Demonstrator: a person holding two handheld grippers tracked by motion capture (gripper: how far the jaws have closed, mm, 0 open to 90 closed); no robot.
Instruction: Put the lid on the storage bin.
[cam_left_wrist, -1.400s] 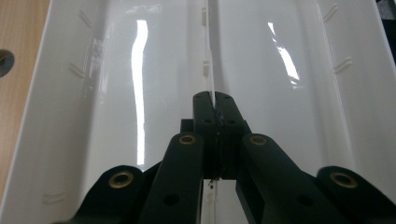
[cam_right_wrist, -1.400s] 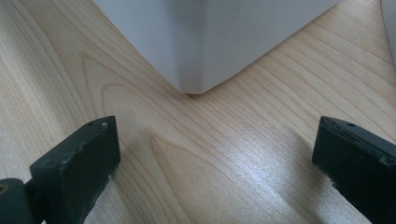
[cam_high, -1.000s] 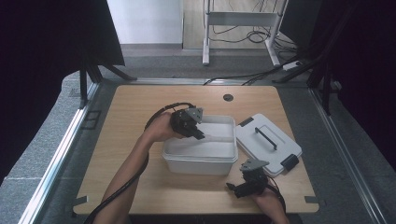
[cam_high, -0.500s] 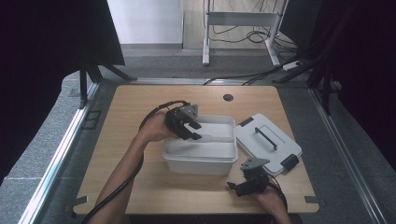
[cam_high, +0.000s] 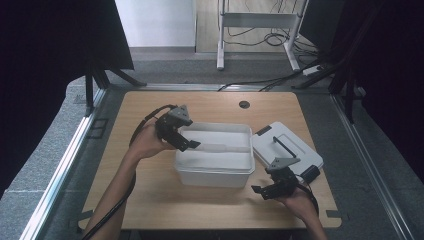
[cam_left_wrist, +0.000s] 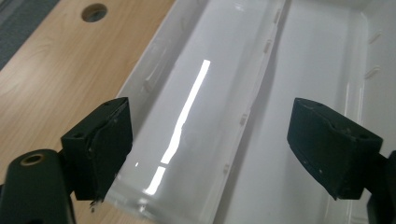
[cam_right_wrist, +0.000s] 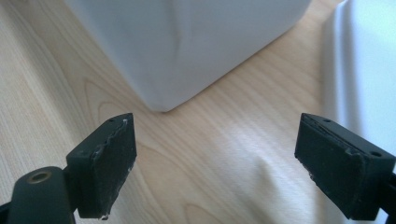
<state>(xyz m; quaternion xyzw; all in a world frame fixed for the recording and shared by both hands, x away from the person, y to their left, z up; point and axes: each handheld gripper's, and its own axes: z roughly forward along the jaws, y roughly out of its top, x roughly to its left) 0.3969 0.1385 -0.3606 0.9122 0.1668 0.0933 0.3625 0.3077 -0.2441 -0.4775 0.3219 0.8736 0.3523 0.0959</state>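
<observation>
The left tool (cam_high: 192, 145) has just been opening, released and empty over the white bin's (cam_high: 215, 172) left rim. The right tool (cam_high: 260, 190) waits at the near right corner, its jaws wide but just narrowing on nothing. The lid (cam_high: 295, 150) lies aside on the counter (cam_high: 150, 200), leaving the bin clear.

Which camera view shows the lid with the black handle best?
The high view: the whole white lid lies flat on the table, right of the white bin, handle up. The right gripper view catches just its pale edge. The left gripper view looks into the bin instead.

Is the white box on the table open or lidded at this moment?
Open. The white box shows its bare interior, and its lid lies flat on the table to its right, handle up.
</observation>
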